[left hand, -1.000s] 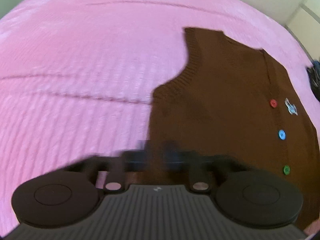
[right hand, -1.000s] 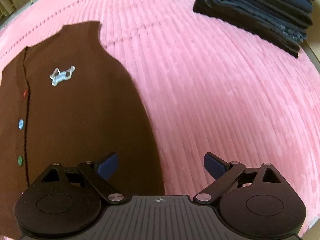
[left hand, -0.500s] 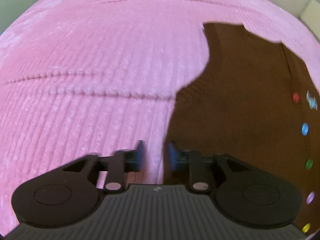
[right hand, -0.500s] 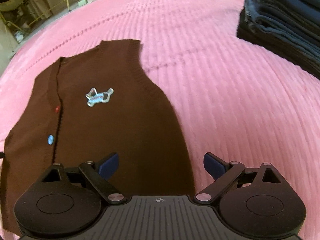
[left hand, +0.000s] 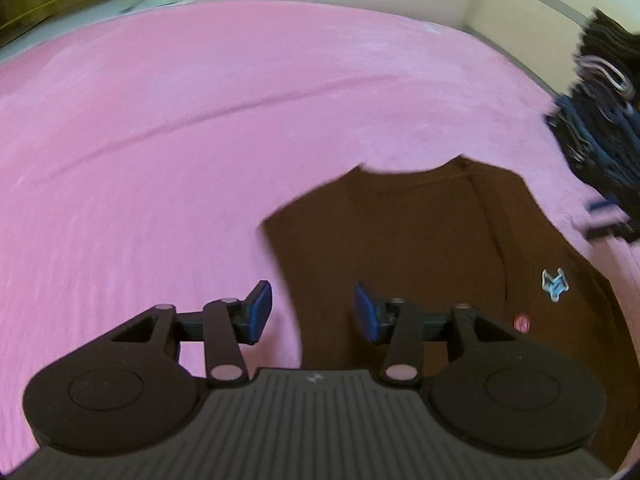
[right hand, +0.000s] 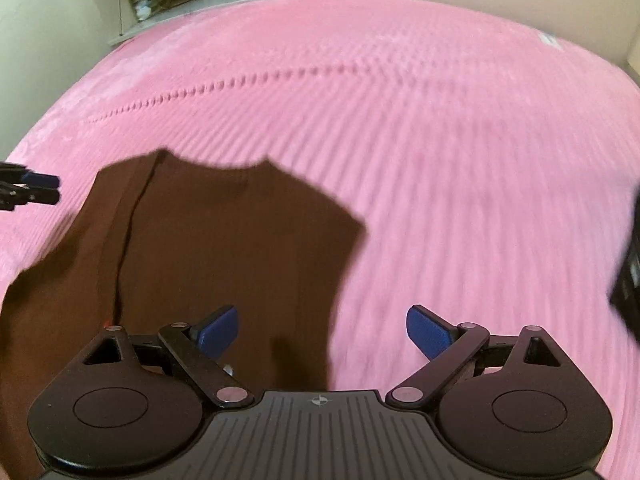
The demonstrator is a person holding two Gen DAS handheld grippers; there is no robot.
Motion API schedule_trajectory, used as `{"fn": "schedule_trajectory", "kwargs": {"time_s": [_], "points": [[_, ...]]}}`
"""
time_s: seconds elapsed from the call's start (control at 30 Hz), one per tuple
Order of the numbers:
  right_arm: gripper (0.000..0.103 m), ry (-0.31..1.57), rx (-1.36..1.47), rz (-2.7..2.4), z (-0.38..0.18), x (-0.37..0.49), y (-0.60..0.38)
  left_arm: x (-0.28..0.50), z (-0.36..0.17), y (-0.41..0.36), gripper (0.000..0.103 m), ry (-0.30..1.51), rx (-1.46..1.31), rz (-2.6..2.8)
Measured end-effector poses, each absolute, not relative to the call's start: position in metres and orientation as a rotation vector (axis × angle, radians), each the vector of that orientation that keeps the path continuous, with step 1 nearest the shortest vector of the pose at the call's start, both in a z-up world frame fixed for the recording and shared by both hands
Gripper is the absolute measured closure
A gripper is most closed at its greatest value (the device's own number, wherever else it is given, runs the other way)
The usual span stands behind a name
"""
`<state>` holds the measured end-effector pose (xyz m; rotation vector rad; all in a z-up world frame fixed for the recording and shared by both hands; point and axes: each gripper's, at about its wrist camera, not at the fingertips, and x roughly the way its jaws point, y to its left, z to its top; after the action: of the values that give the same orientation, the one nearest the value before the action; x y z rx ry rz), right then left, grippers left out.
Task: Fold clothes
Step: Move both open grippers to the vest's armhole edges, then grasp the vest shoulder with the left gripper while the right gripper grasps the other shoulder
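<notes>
Both tools, left tool [left hand: 313,313] and right tool [right hand: 322,331], gape empty over the brown vest [left hand: 420,240] (pink bedspread [left hand: 200,140]).

Both your views are motion-blurred. The brown vest [left hand: 400,240] has its lower part hidden behind your left tongs [left hand: 312,312] and cut at the right edge; only one red button [left hand: 521,323] shows, smeared. The small emblem [left hand: 554,285] is too blurry to read. The dark folded stack [left hand: 600,128] is cut by the frame. In your right view, the vest's hem sits behind the right tongs [right hand: 320,332].
</notes>
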<state>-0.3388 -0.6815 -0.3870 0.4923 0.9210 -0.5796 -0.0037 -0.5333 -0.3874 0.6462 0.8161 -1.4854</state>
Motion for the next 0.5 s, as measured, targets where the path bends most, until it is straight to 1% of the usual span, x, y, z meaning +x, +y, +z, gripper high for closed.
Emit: {"fn": "schedule_trajectory", "kwargs": {"time_s": [0.03, 0.1, 0.13, 0.27, 0.33, 0.37, 0.43, 0.47, 0.5], "points": [[0.01, 0.922, 0.493, -0.581, -0.388, -0.329, -0.691, -0.002, -0.389, -0.545, 0.055, 0.811, 0.66, -1.501], [0.01, 0.929, 0.493, -0.583, -0.391, -0.311, -0.707, 0.0, -0.393, -0.57, 0.053, 0.8, 0.688, -1.532], [0.01, 0.932, 0.487, -0.584, -0.394, -0.302, -0.715, 0.003, -0.395, -0.579, 0.051, 0.801, 0.692, -1.537], [0.01, 0.934, 0.492, -0.57, -0.403, -0.279, -0.74, 0.015, -0.405, -0.608, 0.05, 0.832, 0.709, -1.562], [0.013, 0.946, 0.494, -0.565, -0.41, -0.271, -0.747, 0.018, -0.411, -0.617, 0.05, 0.837, 0.726, -1.577], [0.018, 0.95, 0.497, -0.566, -0.413, -0.269, -0.751, 0.019, -0.415, -0.621, 0.05, 0.845, 0.733, -1.592], [0.019, 0.956, 0.512, -0.567, -0.42, -0.265, -0.758, 0.021, -0.424, -0.63, 0.05, 0.882, 0.749, -1.604], [0.025, 0.965, 0.515, -0.565, -0.423, -0.264, -0.759, 0.021, -0.429, -0.634, 0.051, 0.901, 0.757, -1.609], [0.046, 0.975, 0.517, -0.562, -0.426, -0.262, -0.759, 0.02, -0.432, -0.634, 0.054, 0.897, 0.768, -1.611]]}}
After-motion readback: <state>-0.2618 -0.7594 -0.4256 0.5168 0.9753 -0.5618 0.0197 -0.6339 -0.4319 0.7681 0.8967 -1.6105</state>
